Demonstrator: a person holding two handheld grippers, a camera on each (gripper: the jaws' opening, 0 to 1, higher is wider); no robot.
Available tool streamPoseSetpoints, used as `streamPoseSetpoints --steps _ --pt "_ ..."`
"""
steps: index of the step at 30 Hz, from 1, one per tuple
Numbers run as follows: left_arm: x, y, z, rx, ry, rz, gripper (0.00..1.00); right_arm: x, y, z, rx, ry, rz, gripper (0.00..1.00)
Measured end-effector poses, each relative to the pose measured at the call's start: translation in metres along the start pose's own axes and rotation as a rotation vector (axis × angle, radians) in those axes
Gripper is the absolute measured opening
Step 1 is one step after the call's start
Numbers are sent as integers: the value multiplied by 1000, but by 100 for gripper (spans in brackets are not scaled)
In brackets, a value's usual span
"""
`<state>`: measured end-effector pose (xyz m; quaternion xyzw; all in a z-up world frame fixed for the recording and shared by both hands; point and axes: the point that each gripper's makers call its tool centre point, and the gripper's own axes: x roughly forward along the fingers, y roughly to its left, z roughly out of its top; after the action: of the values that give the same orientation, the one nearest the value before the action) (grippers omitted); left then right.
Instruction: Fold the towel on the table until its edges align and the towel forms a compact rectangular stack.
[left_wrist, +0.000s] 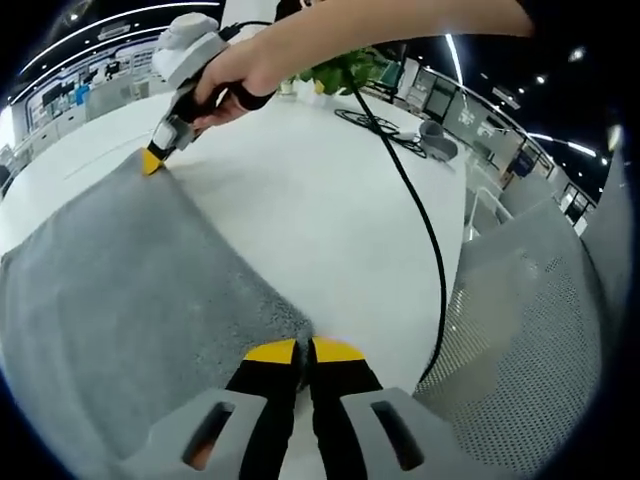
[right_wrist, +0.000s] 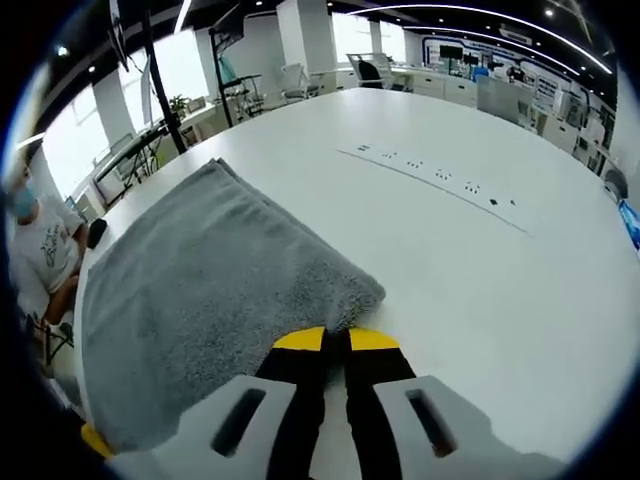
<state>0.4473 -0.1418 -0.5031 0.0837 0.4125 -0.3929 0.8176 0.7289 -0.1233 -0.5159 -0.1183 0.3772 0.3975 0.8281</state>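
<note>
We've got the grey towel (left_wrist: 130, 290) spread across the left of the frame on the white table (left_wrist: 330, 210), left gripper (left_wrist: 303, 350) and right gripper (left_wrist: 152, 160) each pinching a corner, jaws pressed together, so uneven pulling could probably skew the fold.

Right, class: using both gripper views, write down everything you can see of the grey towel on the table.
The towel is grey, with a soft looped pile like terry cloth, lying flat on the white table. It looks already folded, a layered edge showing in the right gripper view. The left gripper is shut on one corner and the right gripper is shut on another, its yellow tips also visible in the left gripper view.
</note>
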Motion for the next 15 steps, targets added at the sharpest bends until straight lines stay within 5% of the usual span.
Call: streamPoseSetpoints --steps 15 --pt "27 -47 28 119 5 -158 4 -41 -29 -29 55 7 -40 2"
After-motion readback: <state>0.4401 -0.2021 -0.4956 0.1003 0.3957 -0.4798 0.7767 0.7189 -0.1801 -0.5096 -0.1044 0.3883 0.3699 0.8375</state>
